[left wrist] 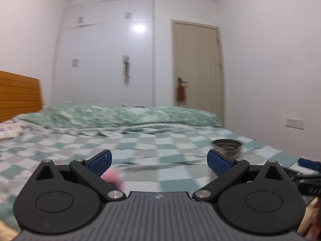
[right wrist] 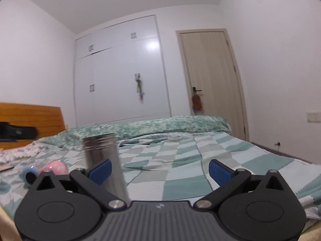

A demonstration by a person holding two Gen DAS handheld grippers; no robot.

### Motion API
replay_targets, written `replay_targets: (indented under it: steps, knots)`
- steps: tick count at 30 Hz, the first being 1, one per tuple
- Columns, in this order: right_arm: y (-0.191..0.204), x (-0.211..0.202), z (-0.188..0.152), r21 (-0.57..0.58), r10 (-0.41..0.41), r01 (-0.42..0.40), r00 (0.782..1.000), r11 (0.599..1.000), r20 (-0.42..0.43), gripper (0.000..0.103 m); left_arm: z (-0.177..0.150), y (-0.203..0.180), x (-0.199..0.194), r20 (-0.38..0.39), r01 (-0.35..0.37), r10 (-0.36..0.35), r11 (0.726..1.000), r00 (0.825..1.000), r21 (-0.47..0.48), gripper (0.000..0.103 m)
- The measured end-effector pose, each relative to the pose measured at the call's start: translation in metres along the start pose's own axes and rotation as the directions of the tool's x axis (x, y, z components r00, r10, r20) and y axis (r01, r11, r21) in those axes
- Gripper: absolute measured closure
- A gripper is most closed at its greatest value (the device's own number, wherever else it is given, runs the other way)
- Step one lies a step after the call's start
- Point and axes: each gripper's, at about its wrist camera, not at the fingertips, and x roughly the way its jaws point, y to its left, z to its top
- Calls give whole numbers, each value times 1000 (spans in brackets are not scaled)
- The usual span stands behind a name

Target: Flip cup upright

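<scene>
A tall shiny steel cup (right wrist: 104, 160) stands on the checked bedspread (right wrist: 180, 160), leaning slightly, just behind the left finger of my right gripper (right wrist: 160, 169). That gripper is open and empty, and the cup is not between its pads. In the left wrist view the same cup (left wrist: 227, 148) shows behind the right finger, its top a dark oval. My left gripper (left wrist: 159, 161) is open and empty, low over the bedspread (left wrist: 150, 146).
A pink and blue object (right wrist: 51, 168) lies on the bed left of the cup; a pink blur (left wrist: 113, 177) shows under the left gripper. A rolled green quilt (right wrist: 160, 126), wooden headboard (right wrist: 30, 116), wardrobe and door stand behind.
</scene>
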Motion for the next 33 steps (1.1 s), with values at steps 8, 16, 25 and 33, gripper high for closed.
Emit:
replay_targets:
  steps: [8,16,25,33]
  knots:
    - [27,-21,-8,-77,46,-47,999,996,-18,0,-42,55,-42,-35,-133,133,991,991,4,0]
    - [43,-29,-15,-116,55,-61,997,991,-51,0,-62,69,-52,-13,-144,143,990,990,-17,0]
    - [52,-28,-21,-155,46,-57,996,986,-76,0,-75,69,-55,-10,-166,166,986,986,-8,0]
    - [53,-26,-22,-167,44,-58,996,984,-82,0,-76,68,-57,-7,-175,175,985,985,-6,0]
